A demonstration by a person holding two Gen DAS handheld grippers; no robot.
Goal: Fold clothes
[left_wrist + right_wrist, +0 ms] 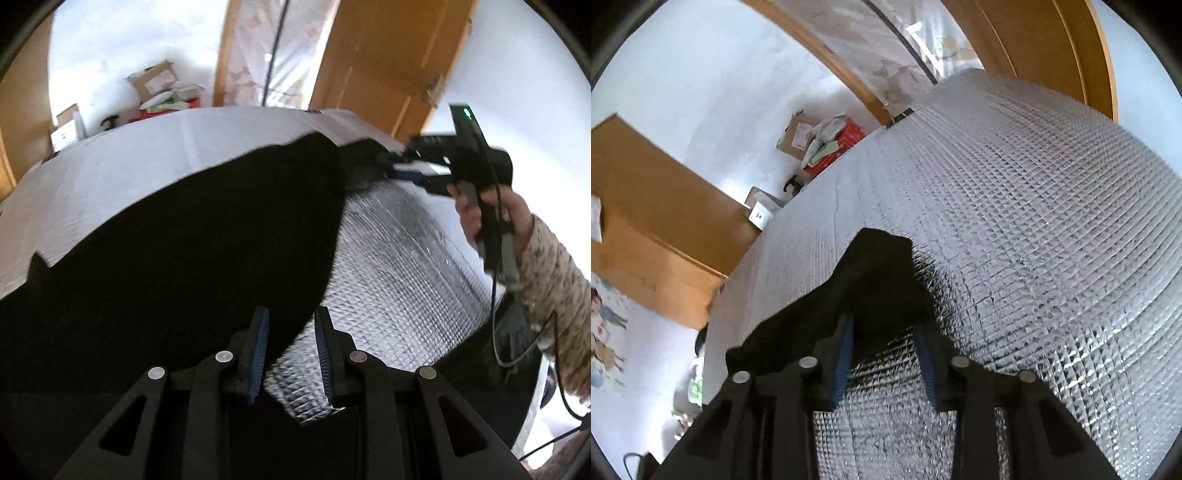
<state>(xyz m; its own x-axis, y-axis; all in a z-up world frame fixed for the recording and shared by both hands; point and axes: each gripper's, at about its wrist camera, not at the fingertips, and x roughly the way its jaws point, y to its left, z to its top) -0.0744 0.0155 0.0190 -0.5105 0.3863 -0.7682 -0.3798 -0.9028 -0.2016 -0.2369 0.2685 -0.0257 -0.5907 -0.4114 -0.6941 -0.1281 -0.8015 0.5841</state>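
Silver mat (1015, 192) | boxes (801, 136) hold packets | both tongs apart over black garment (177, 240)

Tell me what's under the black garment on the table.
The black garment lies on a silver quilted mat, which shows beside it. Whatever sits directly beneath the cloth is covered and can't be seen.

Black garment (184, 240): lower-left part cut off by the left wrist frame edge; folds unreadable in the dark cloth. Right gripper (391, 168): motion-blurred, fingertips merging with the cloth, grip indeterminate. Boxes (155, 92) by the wall: labels too small to read.
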